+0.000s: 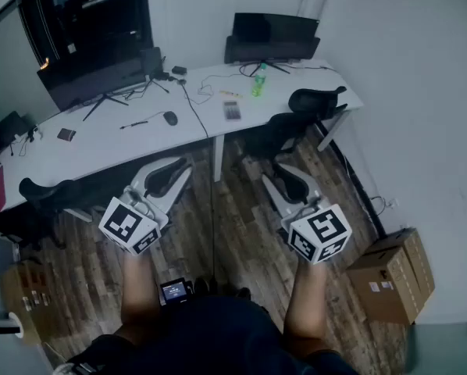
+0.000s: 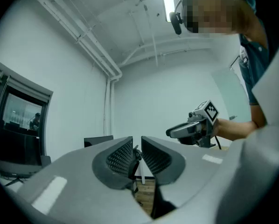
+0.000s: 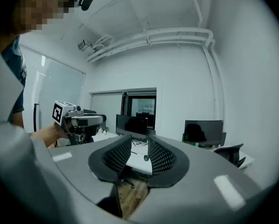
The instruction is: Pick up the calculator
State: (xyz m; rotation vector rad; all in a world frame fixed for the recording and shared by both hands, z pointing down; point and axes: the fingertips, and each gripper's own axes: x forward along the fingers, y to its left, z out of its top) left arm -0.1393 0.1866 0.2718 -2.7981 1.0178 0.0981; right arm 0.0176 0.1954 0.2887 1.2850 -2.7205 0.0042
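1. Two tools are held well short of the table (image 1: 132, 143), where the calculator (image 1: 231, 110) lies flat
2. The left tool (image 2: 136, 148) is closed and empty; the right tool (image 3: 140, 148) stands narrowly apart, empty
3. For a grip, a tool should first be opened wider than the calculator

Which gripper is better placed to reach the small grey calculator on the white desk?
Probably the right gripper: its jaws stand apart and point at the white desk. The left gripper is shut. The small grey calculator lies far from both.
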